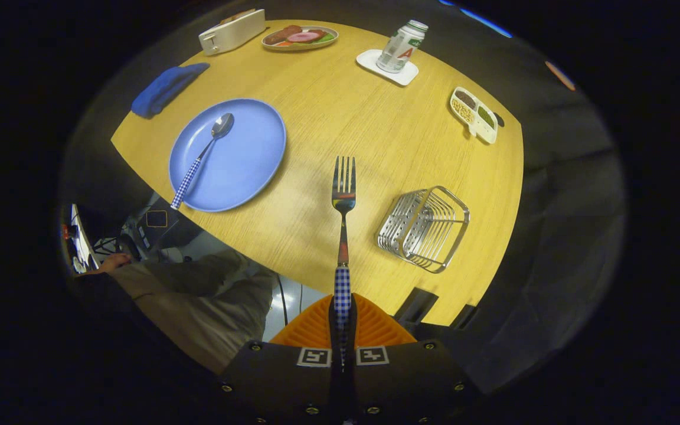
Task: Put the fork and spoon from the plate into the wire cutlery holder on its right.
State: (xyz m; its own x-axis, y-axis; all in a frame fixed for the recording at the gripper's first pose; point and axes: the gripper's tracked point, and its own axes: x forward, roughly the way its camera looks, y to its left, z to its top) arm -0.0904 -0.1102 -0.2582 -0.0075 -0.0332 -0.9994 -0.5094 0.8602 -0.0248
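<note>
Beyond the fingers spreads a round wooden table point(340, 118) with a fine straight grain, seen from well above, which suggests the tool is lifted clear so that the load can travel over the tabletop. Ahead and to the left of the fingers lies a smooth, shallow blue plate point(245, 159), round with a low rim. Ahead and to the right, nearer than the plate, stands the wire cutlery holder point(424, 229), a squarish basket of shiny bent rods with an open top; it looks tilted from this angle, though that may be lens distortion. Across the plate rests the spoon point(201, 158), its polished bowl pointing away and its checked handle overhanging the near rim, so it is yet to be moved. The gripper point(342, 310) is clamped on the fork point(343, 200), both fingers pressing the checked end of its handle, so the metal stem and tines stick straight out ahead, hanging in the air over the table between plate and holder. That grip at the handle's end probably leaves the tines free to go down into the basket first. My judgement is that the fork is partway through its transfer, and the next move calls for swinging right and tipping the tines downward over the holder's opening.
</note>
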